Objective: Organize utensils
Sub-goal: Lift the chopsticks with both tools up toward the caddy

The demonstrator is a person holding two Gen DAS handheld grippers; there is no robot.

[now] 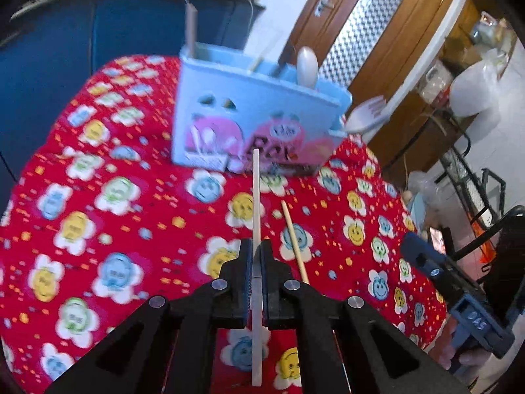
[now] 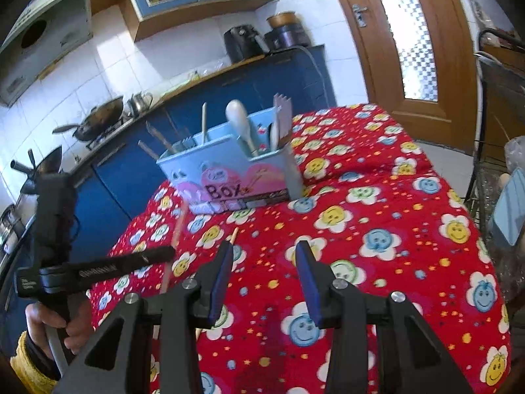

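Left wrist view: the left claw [image 1: 257, 256] is pressed together on a pale chopstick [image 1: 256, 197], which runs forward between its fingers and points at the blue box [image 1: 229, 111] ahead. Just to its right a second, wooden chopstick [image 1: 294, 241] lies loose on the red flowered cloth of the table [image 1: 115, 197]. In the right wrist view the right claw [image 2: 264, 256] stands spread with nothing between its fingers, hovering over the cloth near that loose stick [image 2: 233, 234].

The job looks mostly done: the box [image 2: 229, 177] already stands full, and only these two chopsticks remain outside it, one in hand and one waiting.

Counted: one box; two chopsticks out of it; inside, a white spoon [image 2: 241, 121], a fork [image 2: 282, 108], and several sticks and handles towards the left end, too blurred to number surely. Another white utensil [image 1: 366, 115] shows at the box's right corner.
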